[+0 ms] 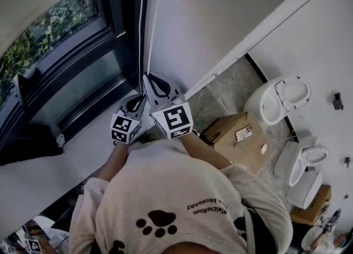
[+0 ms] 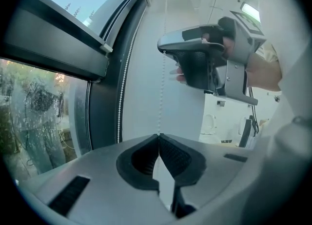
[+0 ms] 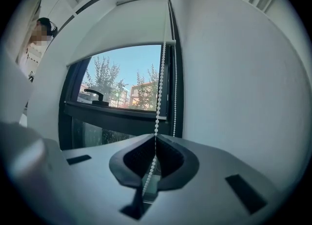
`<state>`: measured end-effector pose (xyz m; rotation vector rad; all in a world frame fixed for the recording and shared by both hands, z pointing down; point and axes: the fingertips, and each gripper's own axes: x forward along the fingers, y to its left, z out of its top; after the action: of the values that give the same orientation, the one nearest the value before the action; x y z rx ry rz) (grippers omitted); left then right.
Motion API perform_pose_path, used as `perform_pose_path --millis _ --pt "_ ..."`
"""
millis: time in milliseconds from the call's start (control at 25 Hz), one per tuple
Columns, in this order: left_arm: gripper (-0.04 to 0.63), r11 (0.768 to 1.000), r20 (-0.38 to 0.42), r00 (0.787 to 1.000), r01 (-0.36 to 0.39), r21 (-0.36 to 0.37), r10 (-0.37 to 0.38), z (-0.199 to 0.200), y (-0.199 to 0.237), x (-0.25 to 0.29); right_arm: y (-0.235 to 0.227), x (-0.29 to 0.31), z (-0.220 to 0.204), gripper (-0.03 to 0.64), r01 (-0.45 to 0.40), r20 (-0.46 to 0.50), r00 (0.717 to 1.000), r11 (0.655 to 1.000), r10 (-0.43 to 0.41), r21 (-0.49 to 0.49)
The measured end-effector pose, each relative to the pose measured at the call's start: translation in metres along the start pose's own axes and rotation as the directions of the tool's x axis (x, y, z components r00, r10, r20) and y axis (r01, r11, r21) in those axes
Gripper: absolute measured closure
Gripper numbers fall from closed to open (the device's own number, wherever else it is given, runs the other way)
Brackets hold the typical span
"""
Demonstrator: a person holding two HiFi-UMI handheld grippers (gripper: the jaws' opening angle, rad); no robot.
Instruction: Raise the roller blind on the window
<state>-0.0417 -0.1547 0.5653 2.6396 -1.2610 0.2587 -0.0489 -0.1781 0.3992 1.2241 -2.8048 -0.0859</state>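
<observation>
- a cardboard box (image 1: pixel 234 137) sat on the grey marbled floor (image 1: pixel 220 96), close to the white wall.
- a white toilet (image 1: pixel 278 100) stood just beyond the box with its lid up, and a second toilet (image 1: pixel 306 162) stood near it.
- green trees (image 3: pixel 105 80) showed outside under a blue sky.
- a person (image 3: pixel 36 48) stood at the far left.

1. Head camera looks steeply down past the person's shoulders (image 1: pixel 182 187) onto the left gripper (image 1: pixel 140 98) and right gripper (image 1: pixel 149 77)
2. Gripper cameras sit close behind their jaws, aimed toward the window (image 3: pixel 122 87); both show the bead chain (image 3: pixel 158 107)

Window frame (image 1: pixel 83 68) close left, bare wall (image 1: pixel 220 21) right, cardboard box (image 1: pixel 234 137) on floor (image 1: pixel 220 96)
</observation>
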Motion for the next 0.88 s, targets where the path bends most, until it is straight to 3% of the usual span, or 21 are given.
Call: perform_pose_path --millis 280,360,400,880 --pt "0.579 1.0 0.004 1.0 0.014 0.017 -0.014 0.011 -0.001 -0.013 -0.005 -0.001 -0.002 0.606 0.008 -0.001 1.0 1.0 -0.008 0.001" --pt "0.476 1.0 0.03 0.999 0.019 0.002 -0.019 0.02 -0.001 -0.017 -0.005 -0.001 -0.001 0.606 0.007 0.001 1.0 1.0 -0.007 0.001" --pt "0.466 1.0 0.043 0.999 0.022 -0.002 -0.022 0.024 -0.002 -0.019 -0.004 -0.001 -0.001 0.606 0.006 0.003 1.0 1.0 -0.006 0.001" --pt "0.468 0.999 0.163 0.986 0.028 -0.047 -0.02 0.106 0.001 -0.049 -0.003 -0.002 -0.001 0.606 0.003 0.01 1.0 1.0 -0.003 -0.004"
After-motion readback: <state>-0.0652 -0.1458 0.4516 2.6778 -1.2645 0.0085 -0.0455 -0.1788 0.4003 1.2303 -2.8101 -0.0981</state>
